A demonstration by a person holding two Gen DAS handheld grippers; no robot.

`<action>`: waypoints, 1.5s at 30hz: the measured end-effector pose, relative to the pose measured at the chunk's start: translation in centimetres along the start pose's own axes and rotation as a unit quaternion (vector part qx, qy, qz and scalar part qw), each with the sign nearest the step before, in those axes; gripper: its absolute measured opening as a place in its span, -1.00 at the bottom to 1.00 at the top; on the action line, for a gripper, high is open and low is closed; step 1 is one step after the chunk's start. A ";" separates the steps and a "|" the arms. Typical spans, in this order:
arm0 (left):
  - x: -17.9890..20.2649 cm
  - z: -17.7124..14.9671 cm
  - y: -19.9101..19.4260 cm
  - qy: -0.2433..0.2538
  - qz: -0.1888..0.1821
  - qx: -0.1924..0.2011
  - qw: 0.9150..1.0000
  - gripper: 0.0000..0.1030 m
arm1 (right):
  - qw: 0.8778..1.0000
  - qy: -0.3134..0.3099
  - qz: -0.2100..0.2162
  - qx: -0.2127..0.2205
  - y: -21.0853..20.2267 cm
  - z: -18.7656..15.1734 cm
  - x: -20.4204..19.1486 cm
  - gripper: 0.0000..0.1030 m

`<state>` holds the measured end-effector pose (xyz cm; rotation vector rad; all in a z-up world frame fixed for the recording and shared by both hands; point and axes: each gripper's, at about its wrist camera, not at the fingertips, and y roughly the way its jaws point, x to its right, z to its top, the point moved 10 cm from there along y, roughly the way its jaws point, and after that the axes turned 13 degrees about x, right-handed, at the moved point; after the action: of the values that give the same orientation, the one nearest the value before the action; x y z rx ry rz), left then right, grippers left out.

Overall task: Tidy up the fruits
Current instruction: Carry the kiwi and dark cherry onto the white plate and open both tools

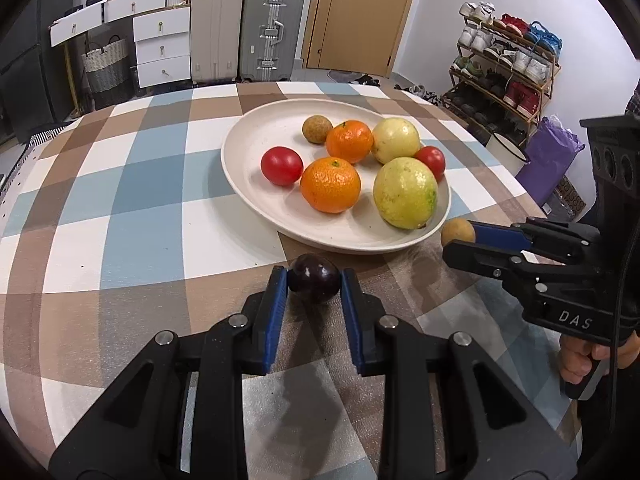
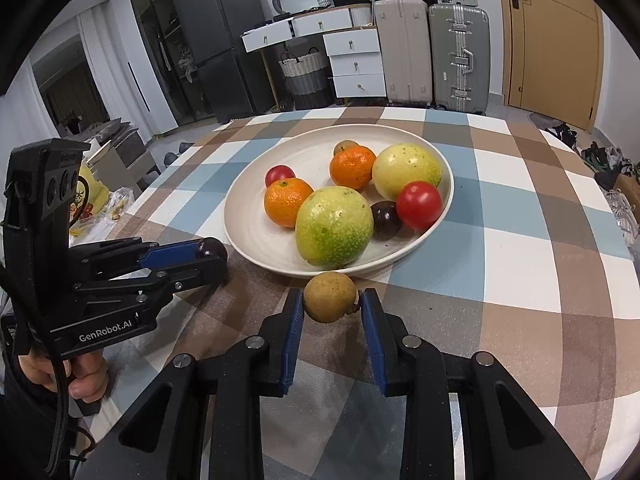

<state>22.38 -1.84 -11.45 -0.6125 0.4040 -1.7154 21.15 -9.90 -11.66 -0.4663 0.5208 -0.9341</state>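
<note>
My left gripper [image 1: 314, 284] has its blue pads pressed against both sides of a small, dark purple, glossy round fruit [image 1: 314, 283], the jaws drawn in as far as the fruit lets them. It sits just off the near edge of the wide, shallow cream plate [image 1: 240, 168], over the checked tablecloth in blue, brown and white [image 1: 120, 208]; I cannot tell whether the fruit touches the cloth.

My right gripper [image 2: 331, 300] is clamped the same way on a small, tan-brown, rough-skinned round fruit [image 2: 330, 297], with a short stub of stem against the right pad. This too is just outside the plate's near rim, further along it from the dark fruit.

On the plate lie two orange mandarins [image 1: 330, 185], one toward the near side and one further back. Beside them are two large yellow-green round fruits [image 1: 405, 192], again one nearer and one behind. Two red cherry tomatoes [image 1: 281, 166] sit at opposite sides of the plate, a second tan-brown round fruit [image 1: 317, 129] rests at the far side, and my right camera shows another dark purple fruit [image 2: 386, 219] tucked between the nearer yellow-green fruit and a tomato.
</note>
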 end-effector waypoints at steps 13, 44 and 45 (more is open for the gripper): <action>-0.7 2.4 -2.5 -0.014 0.002 0.035 0.999 -0.53 | 0.998 0.014 0.016 0.055 -1.7 2.6 0.0 -0.42; -1.1 8.3 3.7 0.000 0.009 0.026 1.000 -0.52 | 1.000 0.012 -0.012 0.020 3.6 6.9 2.6 -0.42; -1.3 8.4 4.0 -0.001 0.009 0.024 1.000 -0.52 | 1.000 0.009 -0.012 0.021 3.7 6.9 2.6 -0.42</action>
<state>30.77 -1.03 -7.28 -0.5736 0.3650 -1.7032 28.94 -9.12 -8.97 -0.4267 0.5121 -0.9722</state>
